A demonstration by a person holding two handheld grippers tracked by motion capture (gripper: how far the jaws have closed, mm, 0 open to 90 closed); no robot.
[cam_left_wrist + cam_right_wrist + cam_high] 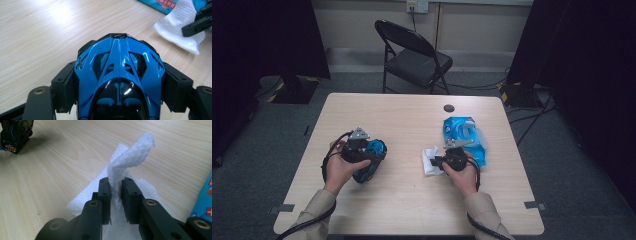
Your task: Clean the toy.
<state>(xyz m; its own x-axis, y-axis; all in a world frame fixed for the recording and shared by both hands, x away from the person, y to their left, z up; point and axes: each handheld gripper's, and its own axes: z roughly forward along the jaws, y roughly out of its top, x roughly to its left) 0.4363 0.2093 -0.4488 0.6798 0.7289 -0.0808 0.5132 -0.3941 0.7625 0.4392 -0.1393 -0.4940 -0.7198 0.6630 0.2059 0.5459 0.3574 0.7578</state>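
Leftmost on the light wooden table (412, 200), the left gripper (362, 150) is seen from the high view clamped on a blue and black toy car (371, 161), though the person's left hand (341, 167) and the gripper's body cover much of it there. From the left gripper view the toy car (120, 75) is shown held across its sides between the two black jaws, with its glossy roof and dark windscreen facing the camera; its rear is cut off by the bottom edge and its wheels are hidden. Further right, a white paper wipe (430, 161) is spread on the table, partly covered by the right gripper (443, 161) and the right hand (461, 169). In the right gripper view, the jaws are closed on a raised fold of the wipe (125, 167), which is twisted upward between them while the rest is left flat on the table; the lower part of the sheet is hidden behind the jaws. Just beside the wipe, on its right, a blue wipes packet (464, 137) is laid flat, its printing too small to be read and its near end overlapped by the right gripper. Beyond the table, a black folding chair (414, 57) is set against the wall, and a small dark disc (449, 108) is seen near the table's far edge.
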